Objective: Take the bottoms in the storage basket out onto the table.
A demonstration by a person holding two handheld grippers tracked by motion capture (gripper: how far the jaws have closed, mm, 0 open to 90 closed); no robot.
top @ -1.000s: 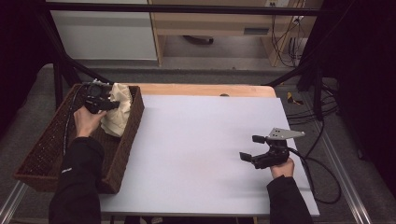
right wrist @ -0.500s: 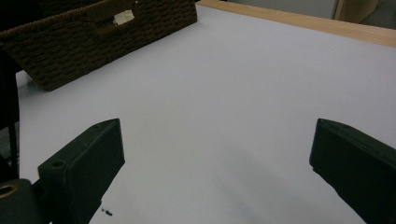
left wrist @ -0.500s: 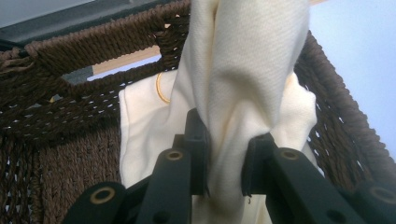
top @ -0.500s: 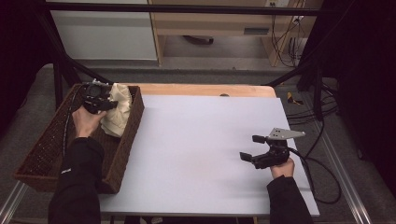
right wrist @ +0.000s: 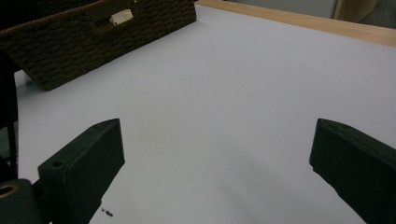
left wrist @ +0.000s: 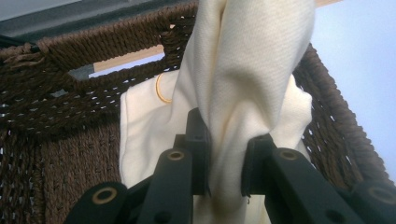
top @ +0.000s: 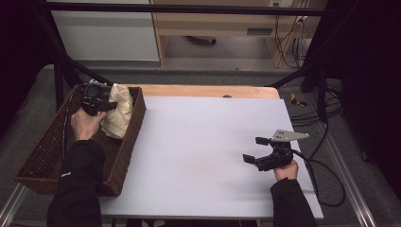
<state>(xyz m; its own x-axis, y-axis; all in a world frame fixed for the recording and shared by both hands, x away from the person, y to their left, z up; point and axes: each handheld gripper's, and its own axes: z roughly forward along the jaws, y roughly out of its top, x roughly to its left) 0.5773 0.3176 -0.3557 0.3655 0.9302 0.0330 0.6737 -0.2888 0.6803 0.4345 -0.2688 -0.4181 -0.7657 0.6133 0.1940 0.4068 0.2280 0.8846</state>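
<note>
Right claw (top: 253,150) sits nearest, low over the bare white worktop (top: 203,156), jaws spread wide with nothing between them. Farther off at the left, the left claw (left wrist: 224,154) has just been closing and now pinches a bunched fold of the cream cloth (left wrist: 247,70). Cloth hangs inside the far end of the brown wicker basket (top: 47,156), against its right wall.

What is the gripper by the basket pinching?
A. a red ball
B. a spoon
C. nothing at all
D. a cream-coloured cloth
D: in the left gripper view the left gripper has its two black jaws squeezed onto a bunched fold of the cream cloth, which hangs inside the brown wicker basket.
</note>
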